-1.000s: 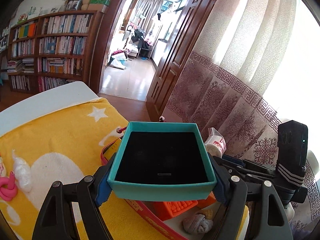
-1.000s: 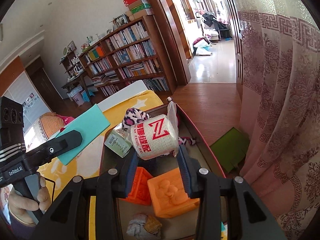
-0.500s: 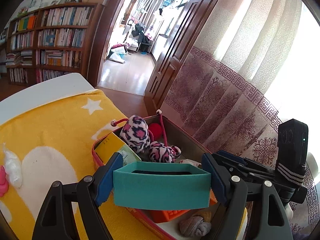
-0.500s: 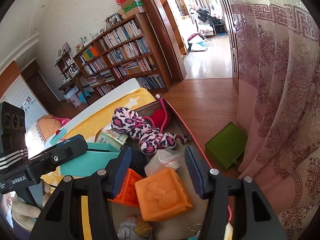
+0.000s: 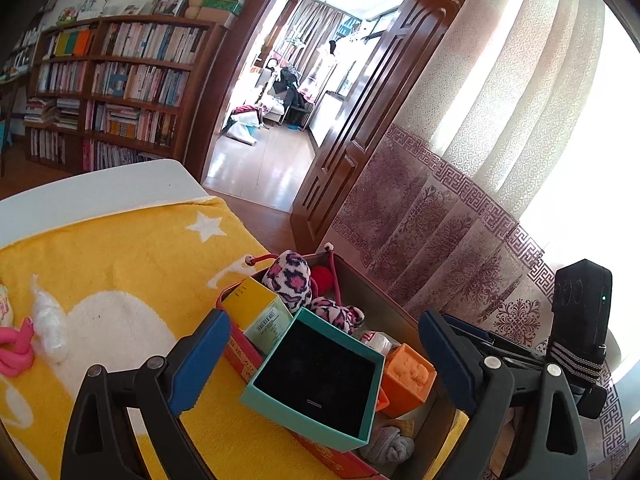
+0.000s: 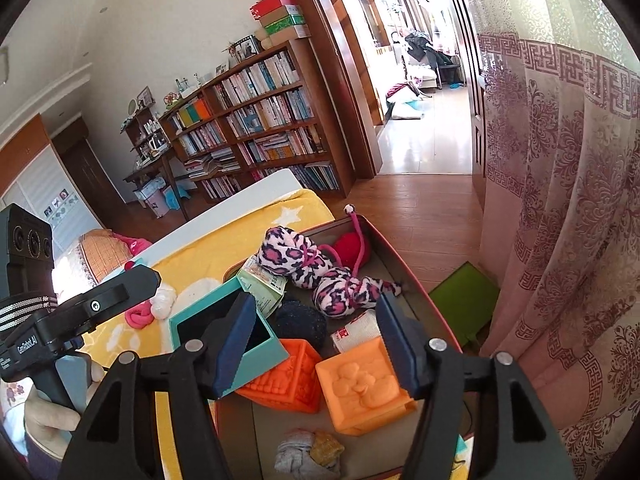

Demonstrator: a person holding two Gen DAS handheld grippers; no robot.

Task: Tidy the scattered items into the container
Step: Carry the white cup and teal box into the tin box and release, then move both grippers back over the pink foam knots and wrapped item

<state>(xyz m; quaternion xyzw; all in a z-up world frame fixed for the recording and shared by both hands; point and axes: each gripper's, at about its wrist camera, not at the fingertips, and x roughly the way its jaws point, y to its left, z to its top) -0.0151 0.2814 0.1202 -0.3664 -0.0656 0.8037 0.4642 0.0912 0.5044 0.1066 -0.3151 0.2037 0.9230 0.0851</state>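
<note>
A teal box with a black lining (image 5: pixel 316 376) rests tilted on the red container's (image 5: pixel 376 308) near rim and on the orange blocks (image 5: pixel 408 376). My left gripper (image 5: pixel 320 360) is open, its jaws wide on either side of the box and apart from it. My right gripper (image 6: pixel 316 344) is open and empty above the container (image 6: pixel 404 264). Inside lie a white wrapped roll (image 6: pixel 356 330), orange blocks (image 6: pixel 364 388), a leopard plush (image 6: pixel 296 260), a green carton (image 6: pixel 264 288) and the teal box (image 6: pixel 228 340).
On the yellow blanket (image 5: pixel 120 264) left of the container lie a white wad (image 5: pixel 48 320) and a pink item (image 5: pixel 16 348). A patterned curtain (image 5: pixel 460 208) hangs close on the right. A green mat (image 6: pixel 464 300) lies on the floor.
My left gripper opened and let go of the teal box, which now lies tilted on the container. My right gripper released the white roll into the container and opened wider.
</note>
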